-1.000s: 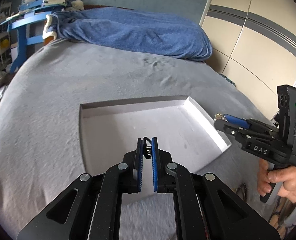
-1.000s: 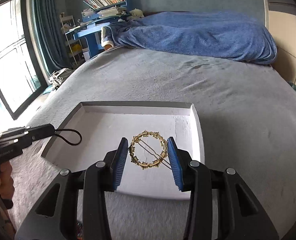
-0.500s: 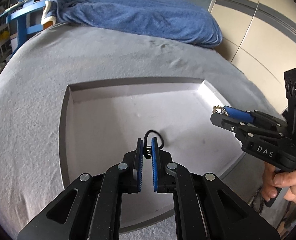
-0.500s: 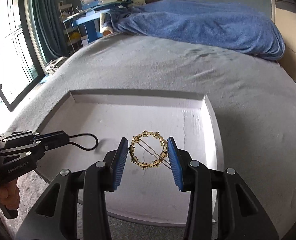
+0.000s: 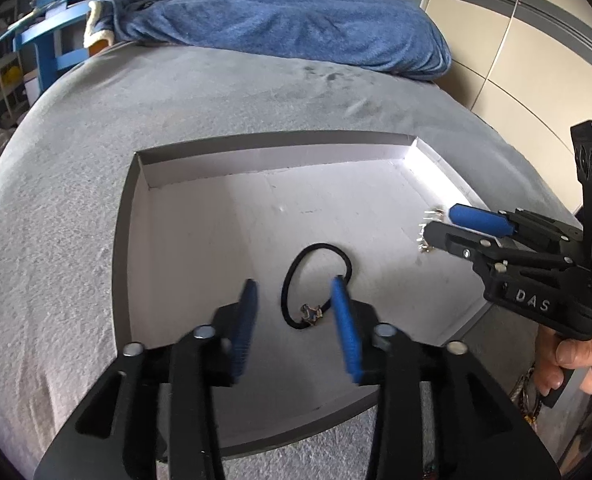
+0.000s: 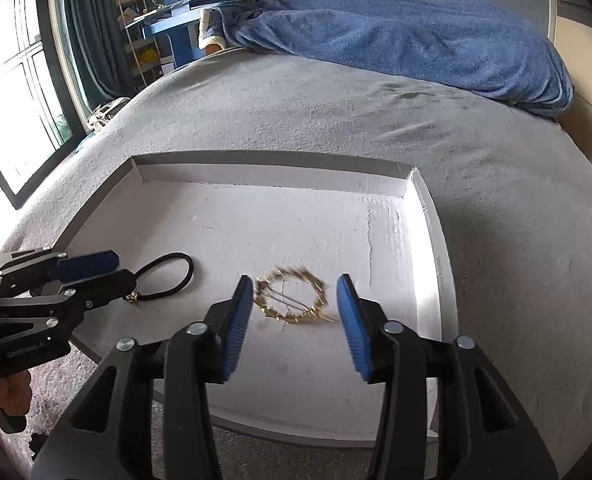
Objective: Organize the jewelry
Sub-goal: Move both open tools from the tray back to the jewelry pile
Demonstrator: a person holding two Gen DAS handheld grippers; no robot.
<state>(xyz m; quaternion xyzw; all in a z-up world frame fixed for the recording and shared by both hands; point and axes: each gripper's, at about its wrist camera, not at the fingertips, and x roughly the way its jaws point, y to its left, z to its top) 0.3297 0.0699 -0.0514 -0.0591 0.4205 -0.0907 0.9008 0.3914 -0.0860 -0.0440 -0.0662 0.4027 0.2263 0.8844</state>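
1. On the grey bed [image 6: 376,120] sits a shallow white tray [image 6: 428,216].
2. Left claw [image 5: 293,292] is spread apart around a black hair tie [image 5: 316,276] lying on the tray floor.
3. Right claw [image 6: 296,292] is likewise apart, flanking a gold wreath clip [image 6: 291,296] lying inside the tray.

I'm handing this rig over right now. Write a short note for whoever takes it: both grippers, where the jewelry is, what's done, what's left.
Left gripper: open, empty, over the black elastic hair tie with a small gold charm.
Right gripper: open, empty, over the gold wreath-shaped hair clip.
Both pieces lie apart on the floor of the shallow white cardboard tray on the grey bedspread, tie to the left of the clip.
Done: both pieces are in the tray.
Left: back both grippers away. More beaded pieces seem to lie beyond the tray's right edge; check.
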